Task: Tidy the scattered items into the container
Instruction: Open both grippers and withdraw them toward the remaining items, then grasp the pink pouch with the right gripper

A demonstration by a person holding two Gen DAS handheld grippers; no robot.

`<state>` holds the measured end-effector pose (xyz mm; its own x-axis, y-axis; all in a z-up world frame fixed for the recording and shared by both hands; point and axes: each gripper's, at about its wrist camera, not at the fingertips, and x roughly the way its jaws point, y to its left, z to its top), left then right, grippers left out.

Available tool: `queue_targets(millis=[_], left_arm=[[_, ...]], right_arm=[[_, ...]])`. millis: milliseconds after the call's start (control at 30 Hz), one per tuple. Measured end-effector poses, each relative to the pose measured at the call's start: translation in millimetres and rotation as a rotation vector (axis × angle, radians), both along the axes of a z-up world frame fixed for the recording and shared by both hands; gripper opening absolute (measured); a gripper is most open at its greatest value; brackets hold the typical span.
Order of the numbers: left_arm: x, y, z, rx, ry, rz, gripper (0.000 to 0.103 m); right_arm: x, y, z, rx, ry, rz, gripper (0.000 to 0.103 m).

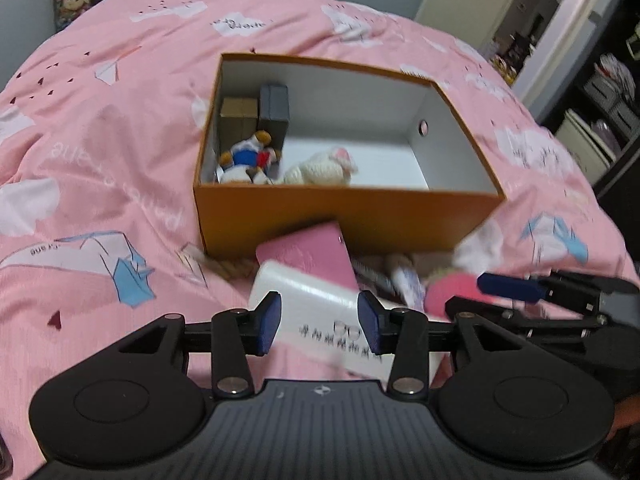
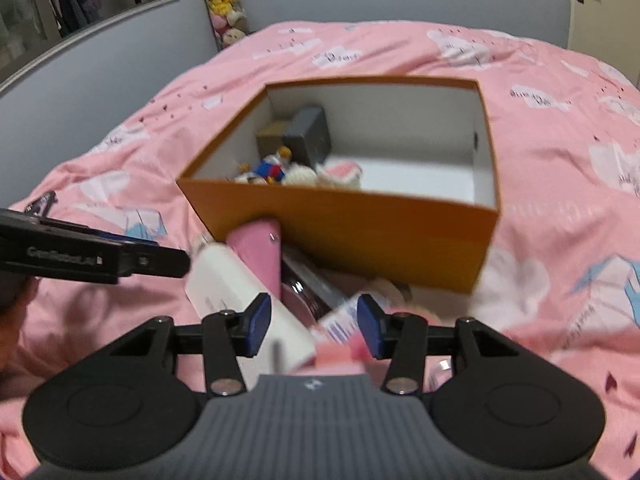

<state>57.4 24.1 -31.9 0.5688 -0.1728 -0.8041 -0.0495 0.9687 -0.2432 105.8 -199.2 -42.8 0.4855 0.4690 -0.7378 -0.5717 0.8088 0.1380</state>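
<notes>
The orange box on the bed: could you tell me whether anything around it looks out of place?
Yes. Several items lie heaped against the orange box's near wall instead of inside it: a pink case leaning on the wall, a white box tilted below it, and blurred smaller things.

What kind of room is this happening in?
Most likely a bedroom. The orange box sits on a bed with a pink printed duvet, plush toys hang by the grey wall, and a door stands at the far right.
</notes>
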Motion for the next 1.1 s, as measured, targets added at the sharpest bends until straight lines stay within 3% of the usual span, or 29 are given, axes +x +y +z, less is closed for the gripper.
queue_targets(millis=[500, 767, 933, 1100], left_arm=[[-14, -7, -8, 0.018, 0.043, -0.067, 0.049], [-14, -7, -12, 0.017, 0.069, -0.064, 0.049], [-13, -8, -13, 0.02, 0.074, -0.07, 0.049], [-14, -8, -13, 0.022, 0.072, -0.063, 0.049]], right_arm=[[-24, -29, 1, -0.125, -0.044, -0.012, 0.062], [-24, -40, 10, -0.108, -0.035, -0.03, 0.063], [-20, -60, 13, -0.038, 0.005, -0.135, 0.063], [-18, -69, 13, -0.042, 0.036, -0.201, 0.063]])
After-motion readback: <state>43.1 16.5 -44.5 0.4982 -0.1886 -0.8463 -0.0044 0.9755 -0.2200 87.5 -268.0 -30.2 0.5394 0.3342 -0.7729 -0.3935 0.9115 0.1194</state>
